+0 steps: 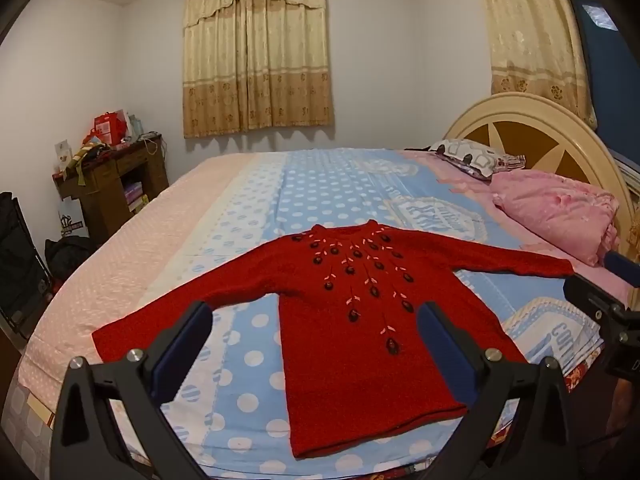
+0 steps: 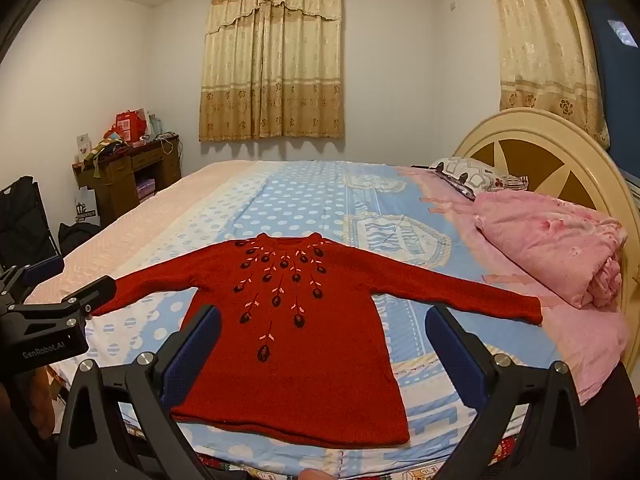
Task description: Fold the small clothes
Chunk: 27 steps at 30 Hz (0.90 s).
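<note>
One red knitted child's sweater with embroidered flowers (image 1: 352, 320), flat on polka-dot bedsheet (image 1: 320, 196): soft, light, limp. We pinch cuffs or hem. Left gripper (image 1: 316, 344) and right gripper (image 2: 324, 344): jaws apart, empty.

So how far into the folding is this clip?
Barely started. Done: the red knitted sweater lies flat, sleeves spread, on the blue polka-dot bedsheet. In hand: nothing; the left hand-held gripper and right hand-held gripper are open, holding nothing. Left: every fold.

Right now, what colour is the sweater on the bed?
Red sweater, with dark embroidered flowers; clearest in the right wrist view.
</note>
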Each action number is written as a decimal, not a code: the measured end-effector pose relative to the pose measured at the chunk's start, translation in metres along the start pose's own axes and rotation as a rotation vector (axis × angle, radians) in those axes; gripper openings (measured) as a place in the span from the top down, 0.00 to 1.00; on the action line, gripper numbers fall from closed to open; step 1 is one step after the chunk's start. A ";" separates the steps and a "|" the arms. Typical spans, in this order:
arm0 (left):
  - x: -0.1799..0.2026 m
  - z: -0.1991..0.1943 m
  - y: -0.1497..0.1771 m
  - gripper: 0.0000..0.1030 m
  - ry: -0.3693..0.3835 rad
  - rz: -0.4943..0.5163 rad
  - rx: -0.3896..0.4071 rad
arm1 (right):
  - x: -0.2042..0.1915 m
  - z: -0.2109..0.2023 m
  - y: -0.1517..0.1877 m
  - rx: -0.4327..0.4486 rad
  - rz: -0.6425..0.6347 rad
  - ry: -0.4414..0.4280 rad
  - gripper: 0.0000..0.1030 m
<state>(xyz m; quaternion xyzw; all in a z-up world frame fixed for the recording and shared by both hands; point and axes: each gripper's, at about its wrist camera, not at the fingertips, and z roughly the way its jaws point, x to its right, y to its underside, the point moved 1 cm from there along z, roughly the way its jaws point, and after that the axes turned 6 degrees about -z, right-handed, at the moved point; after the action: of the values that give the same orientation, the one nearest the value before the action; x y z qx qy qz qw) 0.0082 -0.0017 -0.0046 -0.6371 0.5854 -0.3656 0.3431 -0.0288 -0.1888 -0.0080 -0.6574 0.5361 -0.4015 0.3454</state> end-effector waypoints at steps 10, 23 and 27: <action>-0.001 0.001 0.005 0.00 0.003 -0.014 -0.002 | -0.001 0.008 0.006 -0.016 -0.001 -0.010 0.01; -0.005 0.011 0.009 0.00 -0.028 0.000 -0.025 | -0.004 0.015 0.009 -0.038 0.000 -0.023 0.01; -0.008 0.011 0.010 0.00 -0.025 0.002 -0.032 | -0.003 0.017 0.011 -0.042 0.002 -0.025 0.01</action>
<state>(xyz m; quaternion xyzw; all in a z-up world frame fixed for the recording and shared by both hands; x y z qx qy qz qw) 0.0122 0.0051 -0.0192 -0.6466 0.5872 -0.3479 0.3408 -0.0186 -0.1870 -0.0253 -0.6689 0.5406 -0.3815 0.3388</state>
